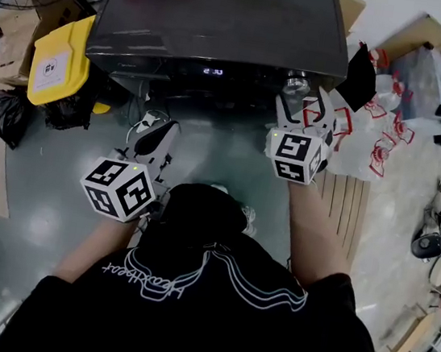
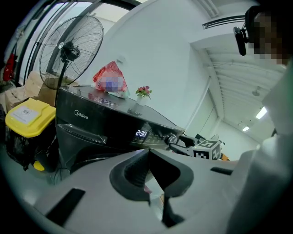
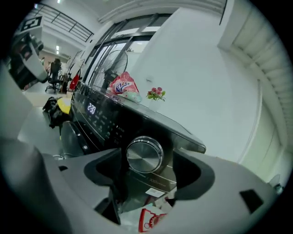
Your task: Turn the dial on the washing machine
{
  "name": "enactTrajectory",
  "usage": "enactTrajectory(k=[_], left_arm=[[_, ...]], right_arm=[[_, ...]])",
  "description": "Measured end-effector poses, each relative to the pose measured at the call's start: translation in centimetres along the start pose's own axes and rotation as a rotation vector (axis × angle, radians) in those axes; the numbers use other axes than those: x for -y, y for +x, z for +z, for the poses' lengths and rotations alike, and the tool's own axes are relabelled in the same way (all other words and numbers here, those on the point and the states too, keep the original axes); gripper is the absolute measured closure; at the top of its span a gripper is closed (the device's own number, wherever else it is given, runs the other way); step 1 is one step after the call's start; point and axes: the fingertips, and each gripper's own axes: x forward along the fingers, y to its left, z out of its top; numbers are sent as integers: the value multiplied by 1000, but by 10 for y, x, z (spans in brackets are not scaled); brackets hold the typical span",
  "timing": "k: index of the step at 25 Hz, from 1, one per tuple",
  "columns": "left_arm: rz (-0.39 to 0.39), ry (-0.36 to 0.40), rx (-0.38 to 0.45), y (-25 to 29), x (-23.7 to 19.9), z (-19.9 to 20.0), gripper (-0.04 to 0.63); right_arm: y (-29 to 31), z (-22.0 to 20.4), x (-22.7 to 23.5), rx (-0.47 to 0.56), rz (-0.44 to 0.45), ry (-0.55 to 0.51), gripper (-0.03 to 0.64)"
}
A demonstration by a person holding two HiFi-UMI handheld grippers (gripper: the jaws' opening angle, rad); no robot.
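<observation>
Your right hand-held gripper (image 3: 147,170) is up at the washing machine (image 1: 218,16), on the right end of its dark front panel. Its jaws are spread wide with the round metal dial (image 3: 144,154) sitting between them. There's a visible gap on both sides, so the pads aren't pinching the dial. In the head view the dial sits just beyond that gripper's tips, right of the lit display (image 1: 212,72), which reads 2:30. Your left hand-held gripper (image 2: 149,157) hangs lower and further back, well apart from the panel and over the grey floor (image 1: 48,188). Its jaws are pressed together at the tips with nothing between them, and it points roughly at the machine front. On top of the machine there's a red and white bag (image 2: 110,80) and a small bunch of flowers (image 2: 144,91). A yellow bin (image 1: 58,59) stands just left of the machine, with a black bag (image 1: 9,113) beside it on the floor. A standing fan (image 2: 68,50) is behind the bin. Clear plastic bags with red print (image 1: 371,143) are piled on the floor to the right of the machine.
</observation>
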Motion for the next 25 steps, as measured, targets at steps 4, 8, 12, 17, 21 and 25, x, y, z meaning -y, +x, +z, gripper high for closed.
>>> enactTrajectory(k=[4, 8, 12, 17, 21, 25], left_arm=[[15, -5, 5, -3, -4, -2, 589], [17, -5, 1, -4, -5, -3, 589], [21, -10, -3, -3, -5, -4, 589], [22, -15, -1, 0, -6, -3, 589], [24, -19, -5, 1, -6, -4, 589], [26, -23, -8, 1, -5, -4, 589]], right_arm=[[4, -1, -3, -17, -47, -74, 286], [7, -1, -4, -19, -72, -93, 307], [10, -3, -6, -30, -70, -102, 327], [12, -5, -6, -31, -76, -101, 334], [13, -6, -6, -30, -65, -74, 336], [12, -7, -5, -34, -50, -21, 336]])
